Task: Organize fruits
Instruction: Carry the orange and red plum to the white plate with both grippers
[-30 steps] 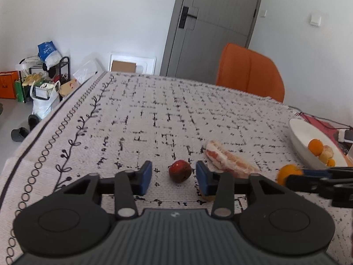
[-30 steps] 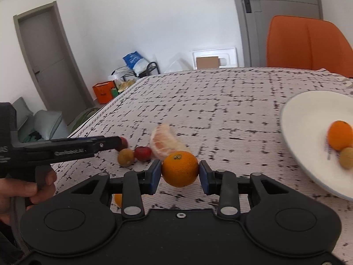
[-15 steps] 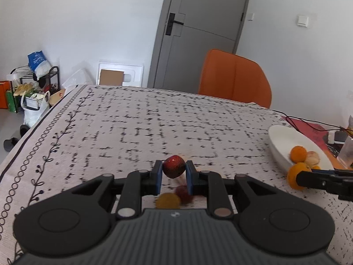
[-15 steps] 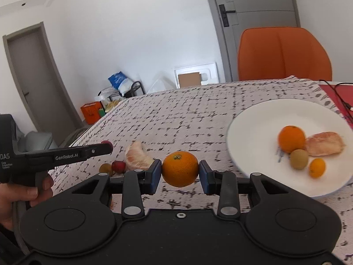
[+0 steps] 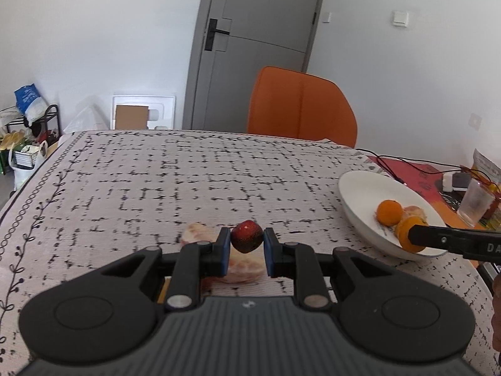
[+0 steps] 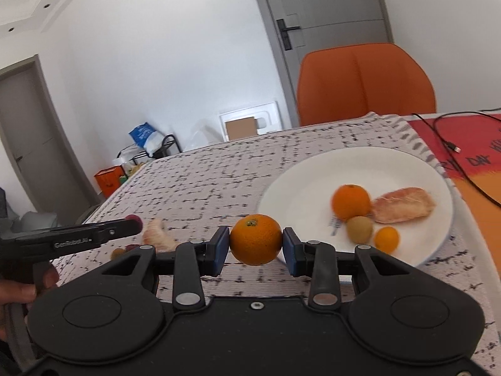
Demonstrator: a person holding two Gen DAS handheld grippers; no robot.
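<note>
My left gripper (image 5: pixel 246 240) is shut on a small dark red fruit (image 5: pixel 246 237), held above the patterned tablecloth. Just below it lies a peeled pomelo segment (image 5: pixel 200 233), partly hidden by the fingers. My right gripper (image 6: pixel 255 244) is shut on an orange (image 6: pixel 255 239) at the near rim of the white plate (image 6: pixel 307 181). The plate holds an orange (image 6: pixel 350 202), a pomelo piece (image 6: pixel 402 204), a kiwi (image 6: pixel 359 228) and a small orange fruit (image 6: pixel 386 239). In the left wrist view the right gripper (image 5: pixel 410 239) reaches over the plate (image 5: pixel 360 188) from the right.
An orange chair (image 5: pixel 300 106) stands behind the table's far edge. A black cable (image 6: pixel 451 144) lies on the red mat right of the plate, with a glass (image 5: pixel 474 203) and a packet beyond. Two small fruits (image 6: pixel 120 252) remain on the cloth at left. A hand (image 6: pixel 18 291) holds the left gripper.
The left gripper closed on the red fruit, lifted it off the cloth and swung right toward the plate. The right gripper carried the orange right, up to the plate's rim.
</note>
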